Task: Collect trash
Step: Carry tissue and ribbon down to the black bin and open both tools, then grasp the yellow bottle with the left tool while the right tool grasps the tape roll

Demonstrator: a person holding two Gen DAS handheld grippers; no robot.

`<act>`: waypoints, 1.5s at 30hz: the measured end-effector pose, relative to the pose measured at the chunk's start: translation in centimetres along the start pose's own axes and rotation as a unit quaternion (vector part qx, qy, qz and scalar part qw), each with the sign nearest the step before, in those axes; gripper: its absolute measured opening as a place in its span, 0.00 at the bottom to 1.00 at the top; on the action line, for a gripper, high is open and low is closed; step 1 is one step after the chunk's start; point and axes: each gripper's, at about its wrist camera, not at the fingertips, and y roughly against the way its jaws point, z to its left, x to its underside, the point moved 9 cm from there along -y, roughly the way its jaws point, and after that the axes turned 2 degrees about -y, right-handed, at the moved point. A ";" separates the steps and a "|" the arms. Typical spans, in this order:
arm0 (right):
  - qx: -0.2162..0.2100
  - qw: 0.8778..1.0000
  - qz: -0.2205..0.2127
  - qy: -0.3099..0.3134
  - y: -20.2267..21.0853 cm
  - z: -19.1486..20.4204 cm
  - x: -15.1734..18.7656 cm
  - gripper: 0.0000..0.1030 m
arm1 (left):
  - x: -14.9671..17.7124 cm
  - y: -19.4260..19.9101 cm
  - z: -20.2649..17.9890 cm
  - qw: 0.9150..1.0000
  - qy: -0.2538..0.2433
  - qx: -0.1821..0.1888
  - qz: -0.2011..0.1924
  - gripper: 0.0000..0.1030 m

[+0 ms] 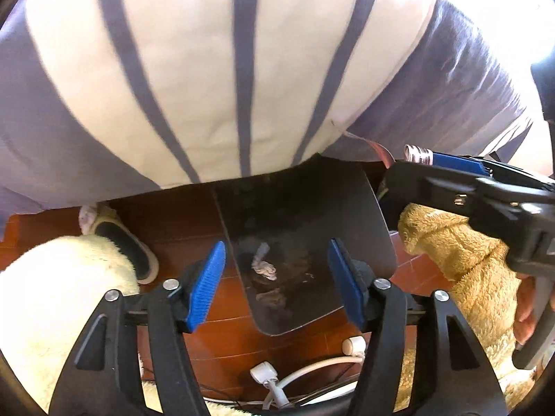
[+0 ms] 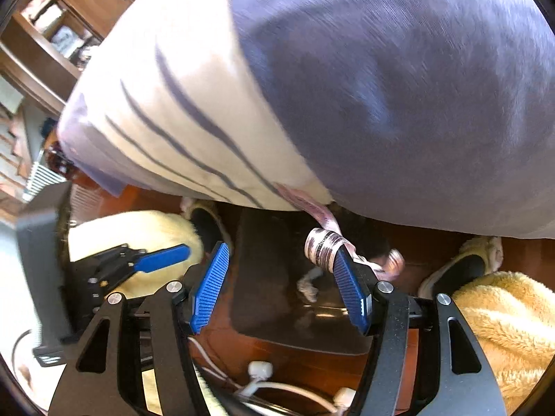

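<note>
Left gripper (image 1: 275, 280): released, its blue pads spread wide apart above the floor, with nothing between them.
Right gripper (image 2: 282, 286): also spread wide; a shiny crumpled wrapper (image 2: 324, 248) lay against the tip of its right pad, but whether it was pinched or merely resting there could not be told.
Right gripper, as seen from the left wrist camera (image 1: 461, 173): it entered from the right, with the silvery wrapper (image 1: 418, 154) at its tip, just below the edge of the bedding.
Bin (image 1: 298, 228): a dark, open container standing on the floor directly ahead of both grippers, partly under the hanging bedding.
Trash in the bin: a crumpled white tissue (image 1: 264, 266) lay inside, with further scraps beneath it too dim to identify.
Bedding (image 1: 222, 69): a cream cover with purple stripes and a purple sheet, bulging over the top of both views and overhanging the bin.
Floor (image 1: 194, 215): reddish-brown wooden boards.
Slippers: one fleecy slipper (image 1: 121, 239) lay left of the bin; another (image 2: 464, 267) lay to its right in the right wrist view.
Cables (image 1: 277, 378): white cords and plugs lay on the floor near the camera.
Fleece sleeves: cream on the left (image 1: 52, 298), tan on the right (image 1: 461, 242).
</note>
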 end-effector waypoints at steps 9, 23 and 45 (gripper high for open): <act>-0.009 1.000 0.018 -0.003 -0.4 0.9 0.8 0.83 | 0.7 1.1 1.5 1.000 0.006 -0.012 -0.009 0.78; 0.031 0.999 0.021 -0.013 0.7 -0.8 1.8 0.86 | -0.1 3.7 3.1 0.999 0.014 -0.025 -0.026 0.79; 0.112 0.975 -0.182 0.067 11.3 0.0 -18.6 0.61 | -19.8 15.3 5.3 0.980 -0.031 -0.084 -0.180 0.79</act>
